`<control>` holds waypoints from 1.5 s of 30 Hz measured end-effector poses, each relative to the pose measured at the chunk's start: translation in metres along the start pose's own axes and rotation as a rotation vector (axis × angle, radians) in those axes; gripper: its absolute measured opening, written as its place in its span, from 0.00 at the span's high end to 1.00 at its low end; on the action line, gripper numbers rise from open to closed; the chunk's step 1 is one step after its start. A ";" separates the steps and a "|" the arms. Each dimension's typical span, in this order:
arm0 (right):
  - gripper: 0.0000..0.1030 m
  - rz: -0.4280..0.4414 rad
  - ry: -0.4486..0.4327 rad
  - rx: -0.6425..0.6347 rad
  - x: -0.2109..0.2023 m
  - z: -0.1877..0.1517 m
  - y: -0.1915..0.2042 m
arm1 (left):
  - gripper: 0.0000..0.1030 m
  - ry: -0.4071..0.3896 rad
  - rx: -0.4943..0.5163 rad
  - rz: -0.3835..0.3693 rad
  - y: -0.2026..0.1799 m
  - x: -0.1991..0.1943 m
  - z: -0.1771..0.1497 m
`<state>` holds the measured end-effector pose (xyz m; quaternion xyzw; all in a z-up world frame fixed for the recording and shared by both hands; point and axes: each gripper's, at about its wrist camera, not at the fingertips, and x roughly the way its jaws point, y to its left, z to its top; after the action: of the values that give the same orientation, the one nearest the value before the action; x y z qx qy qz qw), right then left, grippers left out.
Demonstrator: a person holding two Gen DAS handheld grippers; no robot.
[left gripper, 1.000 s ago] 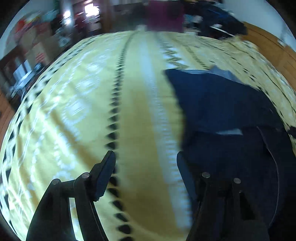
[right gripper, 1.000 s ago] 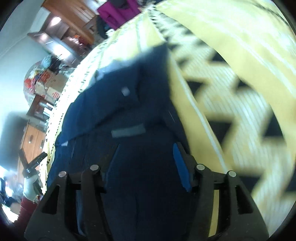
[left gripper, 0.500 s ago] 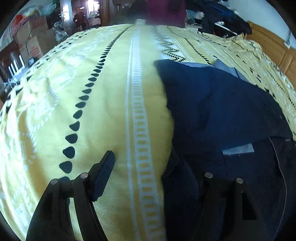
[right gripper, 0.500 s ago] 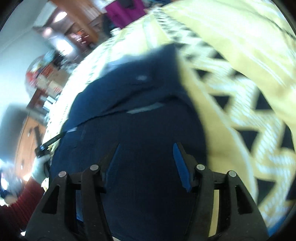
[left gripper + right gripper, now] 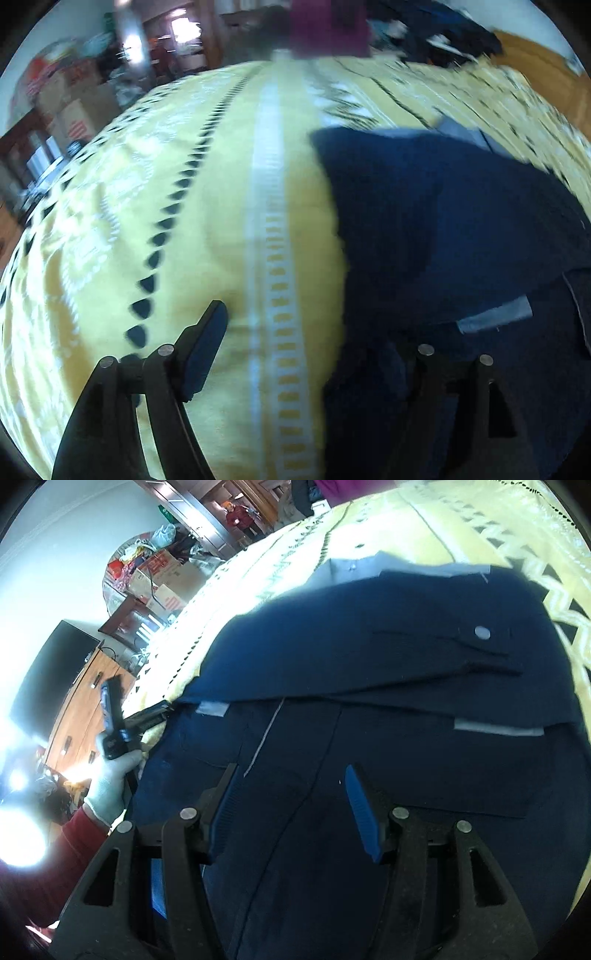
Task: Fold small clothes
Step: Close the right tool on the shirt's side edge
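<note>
The navy garment (image 5: pixel 369 672) lies partly folded on the yellow bedspread (image 5: pixel 221 221). The right gripper (image 5: pixel 291 801) hangs above its near half, jaws wide, holding nothing; the left gripper (image 5: pixel 306 354) stands at its left edge, equally open and empty. Fabric judged soft, limp, light; best pinched at the near hem corners.

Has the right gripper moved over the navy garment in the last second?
Yes. The right gripper has drawn back toward the garment's near end: the navy garment shows more of its far edge and white button.
</note>
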<state>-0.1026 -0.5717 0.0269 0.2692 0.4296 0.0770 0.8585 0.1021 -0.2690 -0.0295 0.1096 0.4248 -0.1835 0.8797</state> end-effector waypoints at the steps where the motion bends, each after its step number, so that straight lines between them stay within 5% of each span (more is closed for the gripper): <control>1: 0.45 -0.002 0.002 0.004 0.001 0.000 -0.002 | 0.19 -0.011 -0.041 -0.003 0.006 -0.002 -0.002; 10: 0.45 -0.021 -0.082 0.048 -0.010 0.047 -0.026 | 0.17 -0.002 -0.100 -0.034 0.020 -0.001 -0.006; 13: 0.59 0.074 -0.091 0.019 0.018 0.081 0.002 | 0.18 -0.011 -0.078 -0.018 0.016 -0.006 -0.007; 18: 0.76 0.238 0.058 -0.142 0.127 0.121 0.100 | 0.18 -0.020 -0.050 0.003 0.012 -0.011 -0.010; 24: 0.79 0.206 0.294 -0.219 0.249 0.095 0.146 | 0.18 -0.012 -0.036 -0.007 0.011 -0.017 -0.015; 29: 0.79 0.148 0.218 -0.294 0.225 0.089 0.155 | 0.19 -0.017 -0.079 -0.058 0.021 -0.033 -0.025; 32: 0.79 0.190 0.156 -0.392 0.204 0.090 0.174 | 0.20 -0.043 -0.151 -0.103 0.036 -0.048 -0.031; 36: 0.91 0.121 0.271 -0.524 0.254 0.079 0.199 | 0.20 -0.072 -0.206 -0.150 0.048 -0.072 -0.047; 38: 1.00 0.137 0.246 -0.539 0.274 0.075 0.210 | 0.20 -0.063 -0.224 -0.165 0.052 -0.076 -0.055; 42: 0.98 0.174 0.245 -0.488 0.275 0.081 0.221 | 0.20 -0.066 -0.283 -0.200 0.063 -0.079 -0.063; 45: 0.82 0.200 0.155 -0.477 0.236 0.096 0.209 | 0.19 -0.071 -0.337 -0.252 0.073 -0.075 -0.068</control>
<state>0.1391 -0.3477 0.0199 0.0936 0.4349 0.2810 0.8504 0.0416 -0.1615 -0.0092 -0.0998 0.4285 -0.2224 0.8700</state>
